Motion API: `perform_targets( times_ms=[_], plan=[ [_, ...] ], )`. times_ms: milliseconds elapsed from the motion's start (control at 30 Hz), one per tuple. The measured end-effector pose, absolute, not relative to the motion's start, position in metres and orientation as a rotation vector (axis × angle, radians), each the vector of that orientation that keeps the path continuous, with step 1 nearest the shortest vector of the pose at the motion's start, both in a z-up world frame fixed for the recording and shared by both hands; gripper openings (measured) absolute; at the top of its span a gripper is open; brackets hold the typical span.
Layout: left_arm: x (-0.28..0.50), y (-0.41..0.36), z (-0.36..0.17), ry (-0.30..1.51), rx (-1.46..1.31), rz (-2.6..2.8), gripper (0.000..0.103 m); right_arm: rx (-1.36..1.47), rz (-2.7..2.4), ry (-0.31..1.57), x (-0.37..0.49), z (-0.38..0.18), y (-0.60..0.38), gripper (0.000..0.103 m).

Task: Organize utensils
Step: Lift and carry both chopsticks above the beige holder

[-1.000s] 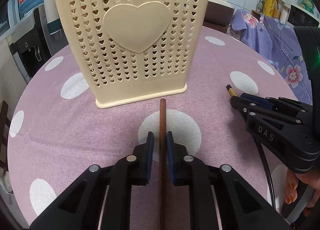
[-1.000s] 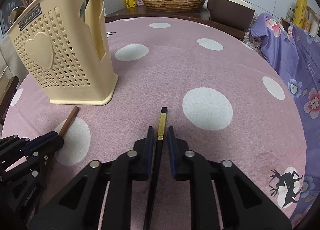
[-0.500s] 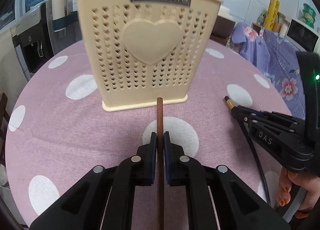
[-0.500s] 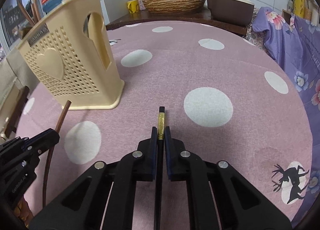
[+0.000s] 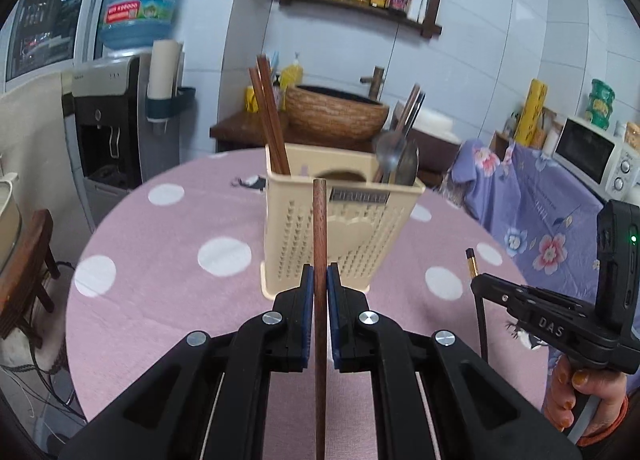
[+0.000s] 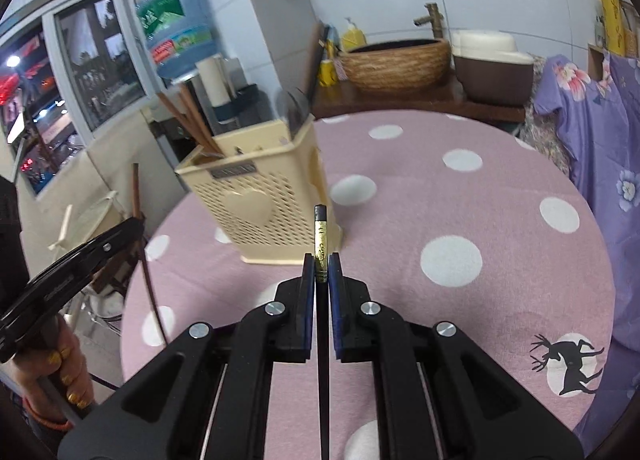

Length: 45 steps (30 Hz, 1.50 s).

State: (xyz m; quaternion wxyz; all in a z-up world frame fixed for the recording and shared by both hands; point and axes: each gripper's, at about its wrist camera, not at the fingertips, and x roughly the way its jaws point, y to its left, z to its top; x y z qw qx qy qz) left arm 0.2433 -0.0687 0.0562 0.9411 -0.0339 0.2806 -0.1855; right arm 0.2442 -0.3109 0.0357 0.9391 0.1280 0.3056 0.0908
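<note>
My left gripper (image 5: 320, 280) is shut on a brown wooden chopstick (image 5: 319, 227), held up off the table and pointing at the cream perforated utensil holder (image 5: 352, 240). My right gripper (image 6: 321, 270) is shut on a black chopstick with a gold band (image 6: 320, 238), also lifted. The holder (image 6: 256, 207) stands on the pink dotted tablecloth (image 6: 460, 199) and holds brown chopsticks (image 5: 270, 115) on its left side and spoons (image 5: 396, 155) on its right. The right gripper also shows in the left wrist view (image 5: 478, 284), and the left gripper in the right wrist view (image 6: 134, 227).
The round table (image 5: 160, 260) drops off at its edges. A water dispenser (image 5: 116, 131) stands to the left, a woven basin (image 5: 336, 115) on a wooden counter behind, a floral purple cloth (image 5: 540, 211) and a microwave (image 5: 592, 159) to the right.
Both grippers closed on their chopsticks and lifted them off the table. The views tilted up, so the holder now appears lower and farther, with its open top visible.
</note>
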Motion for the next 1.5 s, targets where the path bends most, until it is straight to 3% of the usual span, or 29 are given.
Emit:
perform_targets(
  times_ms=[333, 1500],
  plan=[
    [0.238, -0.05, 0.087, 0.521, -0.113, -0.405, 0.008, 0.228, 0.256, 0.542, 0.223, 0.079, -0.3, 0.008],
    [0.231, -0.045, 0.115, 0.465, -0.109, -0.449, 0.008, 0.182, 0.309, 0.477, 0.233, 0.122, -0.293, 0.008]
  ],
)
